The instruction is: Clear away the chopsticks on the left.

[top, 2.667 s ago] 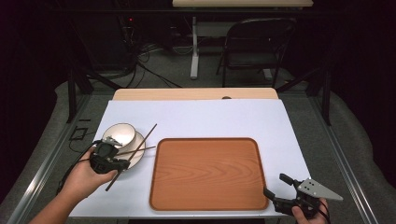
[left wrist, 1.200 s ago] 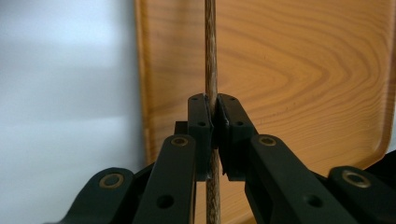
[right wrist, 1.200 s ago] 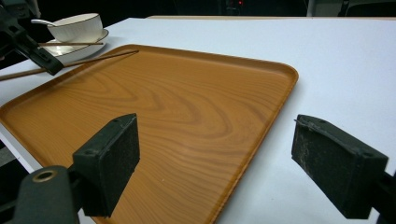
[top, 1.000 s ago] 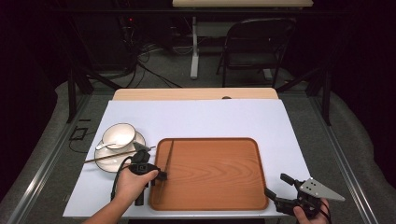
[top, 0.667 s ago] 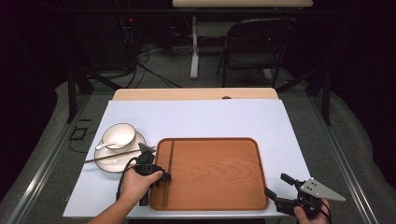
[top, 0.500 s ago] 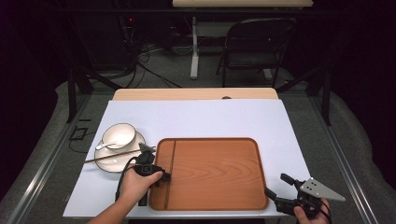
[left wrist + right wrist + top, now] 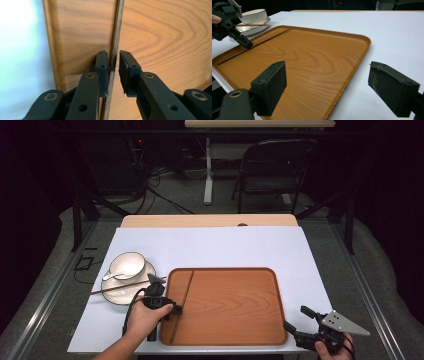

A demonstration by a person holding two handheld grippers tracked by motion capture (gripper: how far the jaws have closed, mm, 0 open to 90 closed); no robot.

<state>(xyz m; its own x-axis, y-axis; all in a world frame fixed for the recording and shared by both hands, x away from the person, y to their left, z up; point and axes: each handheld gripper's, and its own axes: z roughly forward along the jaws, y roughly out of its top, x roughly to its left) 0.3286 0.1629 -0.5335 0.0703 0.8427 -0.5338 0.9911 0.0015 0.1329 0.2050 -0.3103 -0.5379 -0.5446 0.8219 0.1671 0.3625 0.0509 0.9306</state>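
Note:
A dark wooden chopstick (image 7: pixel 188 287) lies along the left part of the wooden tray (image 7: pixel 225 269). My left gripper (image 7: pixel 176 310) hangs low over it. In the left gripper view the chopstick (image 7: pixel 117 25) runs between the pads of my left gripper (image 7: pixel 113 56). The jaws have just been opening: a thin gap shows at the right pad, so they stand open around the chopstick. My right gripper (image 7: pixel 296 318) rests at the table's front right, off the tray's corner. Its jaws stand wide open with nothing in them (image 7: pixel 328 75).
A white bowl (image 7: pixel 127 264) with a spoon (image 7: pixel 112 276) sits on a saucer (image 7: pixel 122 296) left of the tray. A second chopstick (image 7: pixel 125 286) lies across the saucer. The white table cover (image 7: pixel 210 245) stretches behind the tray; a folding chair (image 7: pixel 272 170) stands beyond.
The left gripper brought one chopstick from the saucer to the tray's left part. The chopstick now lies flat on the tray, and the jaws have parted slightly. The right gripper kept still.

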